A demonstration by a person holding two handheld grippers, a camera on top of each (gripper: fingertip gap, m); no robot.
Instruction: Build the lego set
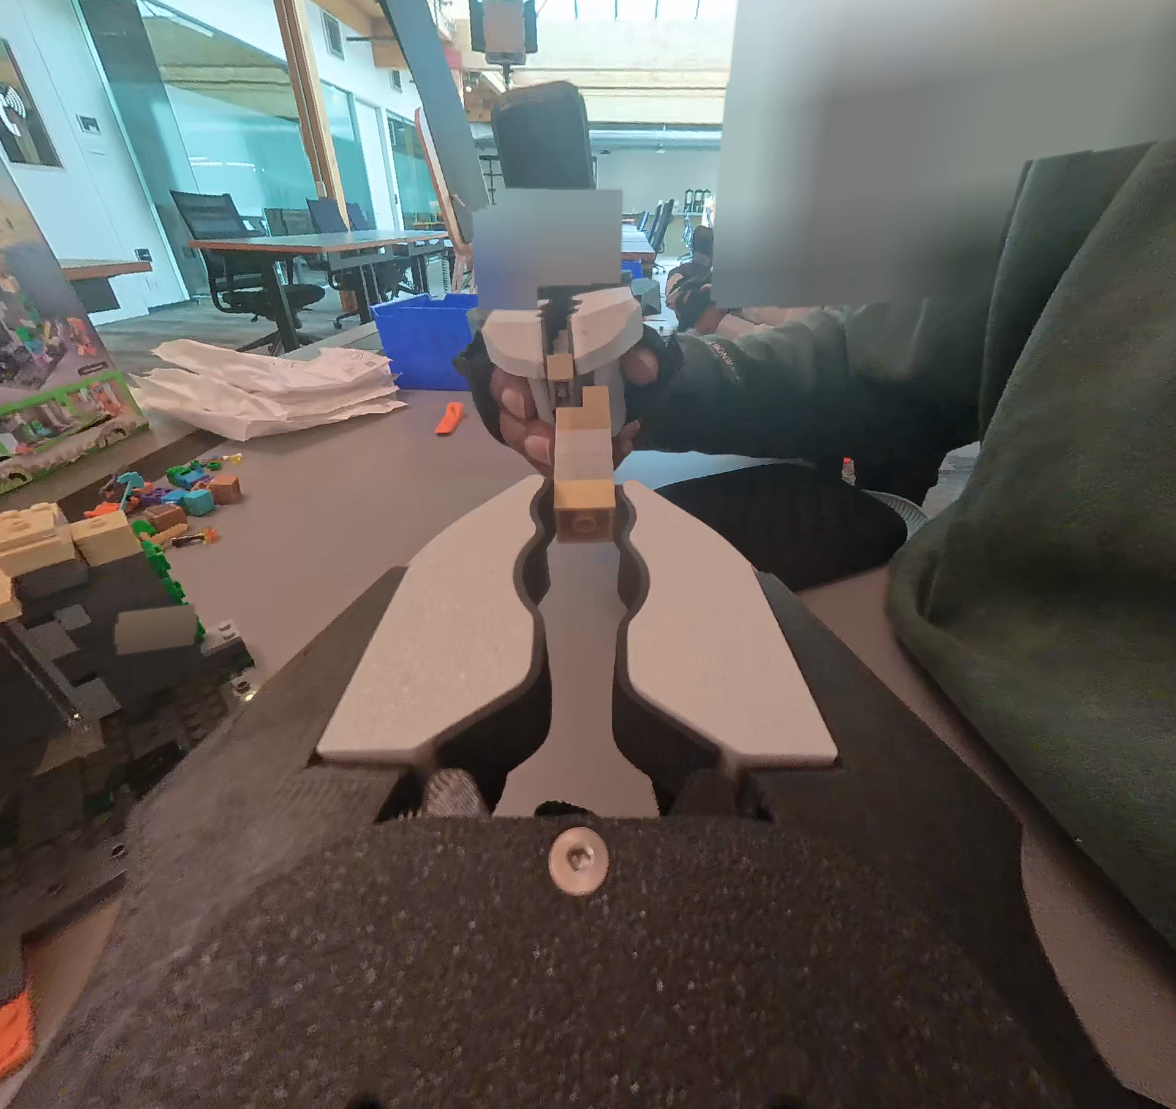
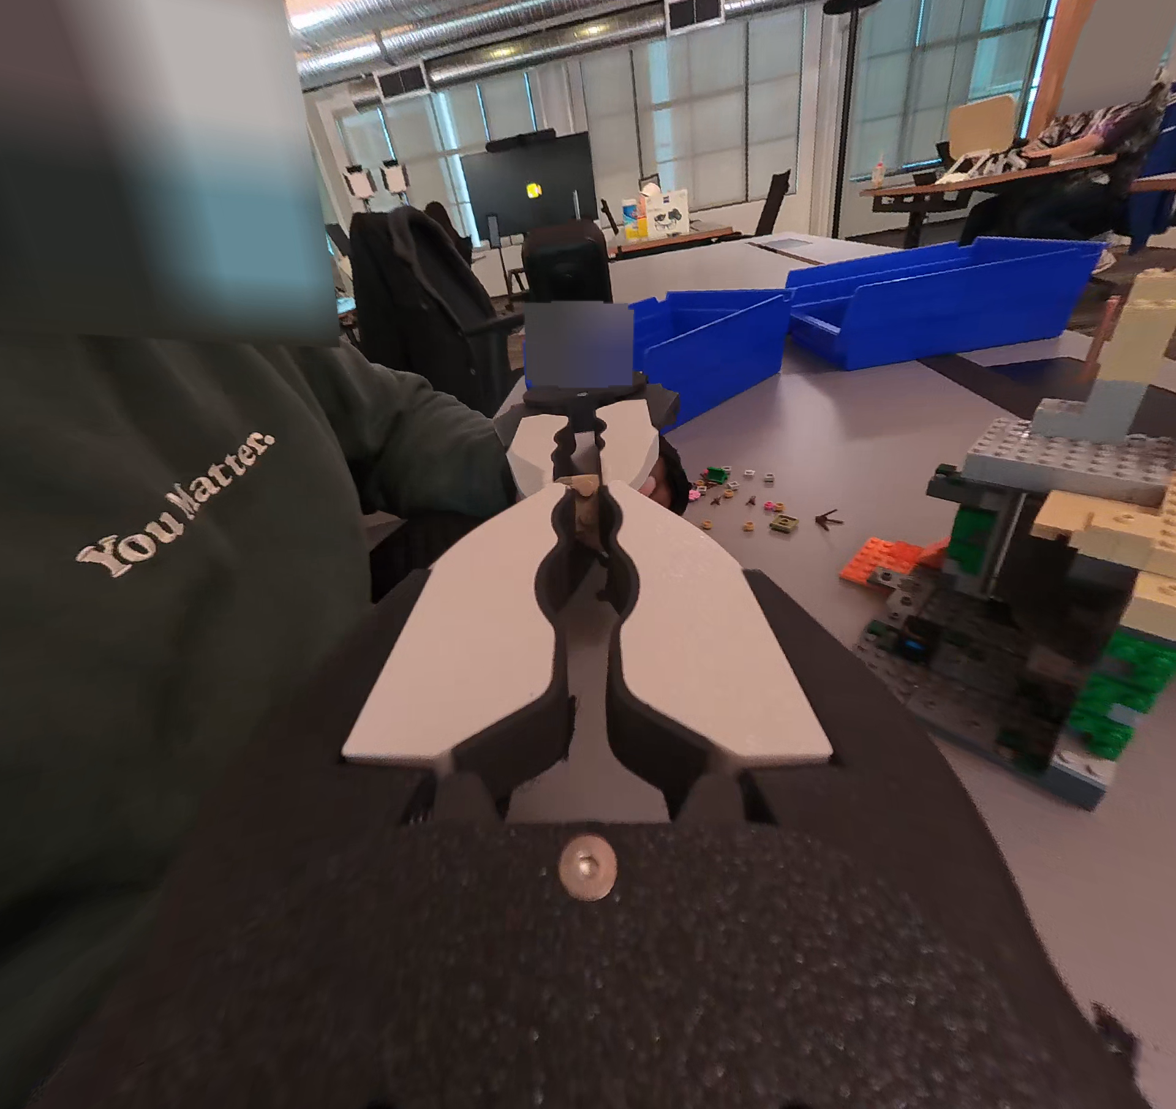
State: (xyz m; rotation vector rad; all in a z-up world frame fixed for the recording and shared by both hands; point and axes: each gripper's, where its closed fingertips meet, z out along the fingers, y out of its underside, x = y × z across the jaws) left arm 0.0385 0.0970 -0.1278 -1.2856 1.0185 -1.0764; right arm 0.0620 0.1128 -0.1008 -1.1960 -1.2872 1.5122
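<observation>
Jaws on both of your tools are clamped on the same small piece, held up in the air between you and the worktop [image 1: 356, 506]: your left gripper [image 1: 584, 509] pinches the near end of a tan brick stack [image 1: 584, 461], and your right gripper [image 1: 560, 353] faces it from the far side, its tips closed on the stack's other end, where a small tan piece sits. From the right wrist view the arrangement mirrors itself, with the right gripper [image 2: 584, 493] shut on the tan end and the left gripper [image 2: 582, 442] just beyond it, tip to tip. Holding it this way looks deliberate: with one tool bracing each end you can press the bricks together along their length without the stack twisting, something the worktop alone would not give you. It seems you are seating or aligning a part of this sub-assembly before it goes anywhere. The partly built model [image 2: 1043, 582] stands on the worktop to one side, well apart from the stack, with loose small pieces [image 2: 751, 499] scattered beyond it and blue bins [image 2: 891, 315] farther back. Keep both grips square, since a tilt at either end would likely pop the studs loose
</observation>
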